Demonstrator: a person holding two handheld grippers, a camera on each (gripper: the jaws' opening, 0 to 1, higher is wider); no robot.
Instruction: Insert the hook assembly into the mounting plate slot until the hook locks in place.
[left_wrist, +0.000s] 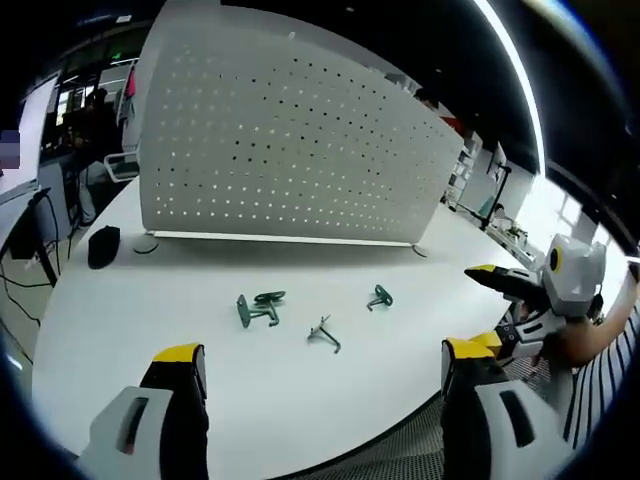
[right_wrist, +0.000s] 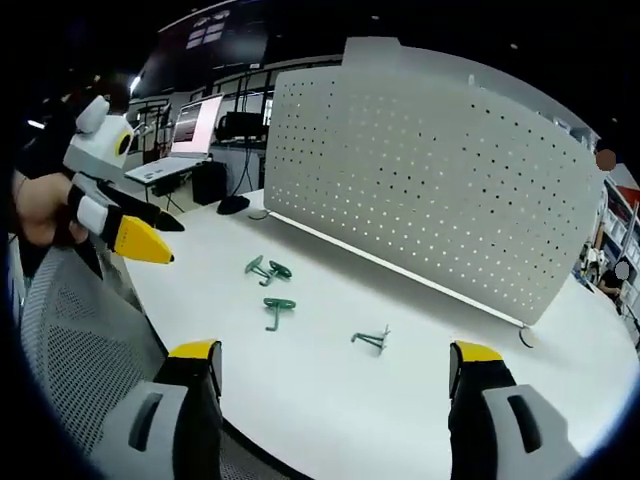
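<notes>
Where the white table (left_wrist: 200, 300) lies bare before the perforated panel, three small dark-green hooks: a double-pronged one (left_wrist: 259, 308) at the left, a thin wiry one (left_wrist: 324, 334) in the middle, a curled one (left_wrist: 379, 297) toward the right, all loose and well apart. Seen again from the right gripper view (right_wrist: 267, 270) (right_wrist: 279, 310) (right_wrist: 372, 339). Behind them, upright, the white mounting plate (left_wrist: 290, 150), dotted with holes. Left gripper (left_wrist: 325, 365) released, jaws spread wide, grasping nothing. Right gripper (right_wrist: 335, 365) likewise spread and empty, near the table edge.
</notes>
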